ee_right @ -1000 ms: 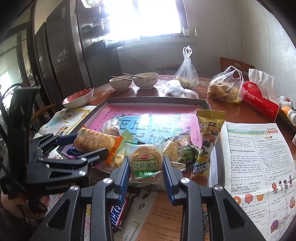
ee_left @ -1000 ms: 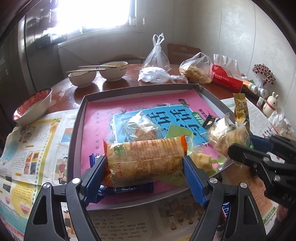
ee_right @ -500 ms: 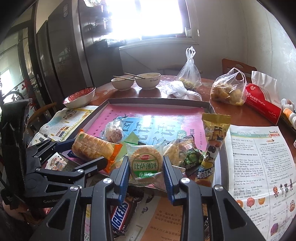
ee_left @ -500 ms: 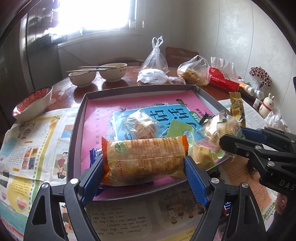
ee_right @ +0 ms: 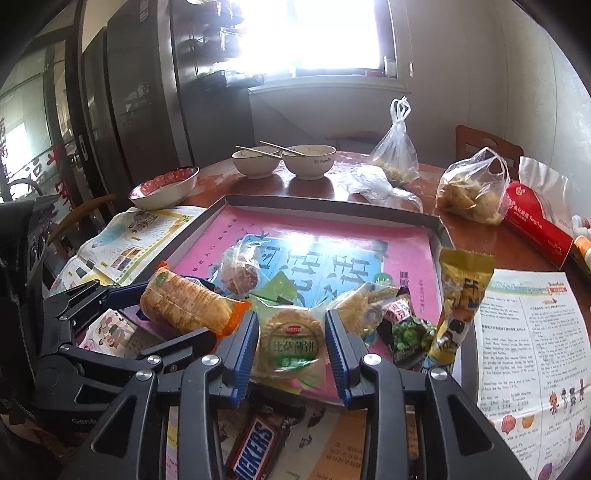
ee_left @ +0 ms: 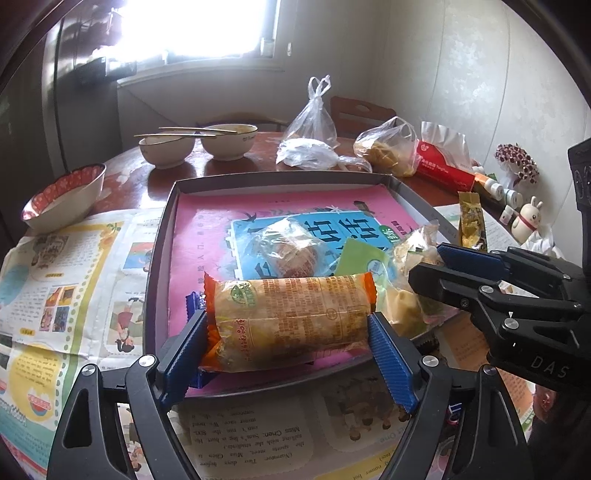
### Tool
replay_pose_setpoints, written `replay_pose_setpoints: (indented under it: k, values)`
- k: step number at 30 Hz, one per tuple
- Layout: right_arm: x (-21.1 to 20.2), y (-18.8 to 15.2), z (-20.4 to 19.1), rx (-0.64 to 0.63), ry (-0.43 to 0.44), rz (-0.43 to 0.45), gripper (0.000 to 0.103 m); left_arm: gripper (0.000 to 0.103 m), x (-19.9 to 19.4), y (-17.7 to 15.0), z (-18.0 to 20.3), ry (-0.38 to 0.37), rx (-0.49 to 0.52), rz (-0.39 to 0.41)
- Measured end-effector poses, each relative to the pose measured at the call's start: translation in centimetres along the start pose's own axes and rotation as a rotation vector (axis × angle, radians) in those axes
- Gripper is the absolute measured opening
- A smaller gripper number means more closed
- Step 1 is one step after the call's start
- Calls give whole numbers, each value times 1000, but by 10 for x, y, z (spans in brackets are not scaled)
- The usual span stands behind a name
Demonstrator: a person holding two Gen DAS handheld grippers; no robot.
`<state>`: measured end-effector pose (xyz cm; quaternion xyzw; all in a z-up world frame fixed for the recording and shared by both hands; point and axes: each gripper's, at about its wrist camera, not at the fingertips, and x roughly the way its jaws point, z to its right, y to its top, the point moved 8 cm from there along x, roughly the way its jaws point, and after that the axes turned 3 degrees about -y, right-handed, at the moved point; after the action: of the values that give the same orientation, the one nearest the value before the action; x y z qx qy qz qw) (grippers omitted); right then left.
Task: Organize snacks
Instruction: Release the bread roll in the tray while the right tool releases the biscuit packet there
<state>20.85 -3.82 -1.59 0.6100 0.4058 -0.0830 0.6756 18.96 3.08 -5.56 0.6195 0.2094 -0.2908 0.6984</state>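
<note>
The Snickers bar (ee_right: 255, 448) is half covered by the right tongs' frame, its first letter hidden. A blue wrapper (ee_left: 192, 302) is largely buried beneath the orange-ended cracker roll (ee_left: 291, 317). The window (ee_right: 332, 33) is blown out to white, so nothing beyond it can be read.

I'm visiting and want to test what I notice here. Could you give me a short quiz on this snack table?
1. True or false: the left hand-held gripper clamps the orange-ended cracker roll.
2. What does the right hand-held gripper hold? A) Snickers bar B) round biscuit pack C) bowl
3. Fill in: chopsticks rest across two ____.

Key: 1 true; 2 B, the round biscuit pack; 3 bowls.
</note>
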Motion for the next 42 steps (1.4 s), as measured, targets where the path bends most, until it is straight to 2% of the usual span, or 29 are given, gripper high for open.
replay_pose_setpoints:
  k: [6,10,12,22,35,42]
  values:
    - [-4,-1,1,-6,-1,11,51,86,0,6,-9,-38,-62,8]
    - [-5,-5,-6,-44,-9,13,53,87,1,10,-15,-53,-101,3]
    - [-4,-6,-10,-71,-27,11,57,87,1,11,-16,-67,-118,2]
    - [-5,-5,-20,-104,-27,25,62,87,-5,18,-15,-117,-159,9]
    - [-18,0,-6,-56,-41,57,66,87,-30,29,-22,-35,-148,67]
    - [-26,0,-2,-44,-45,71,67,87,-39,30,-19,-26,-135,79]
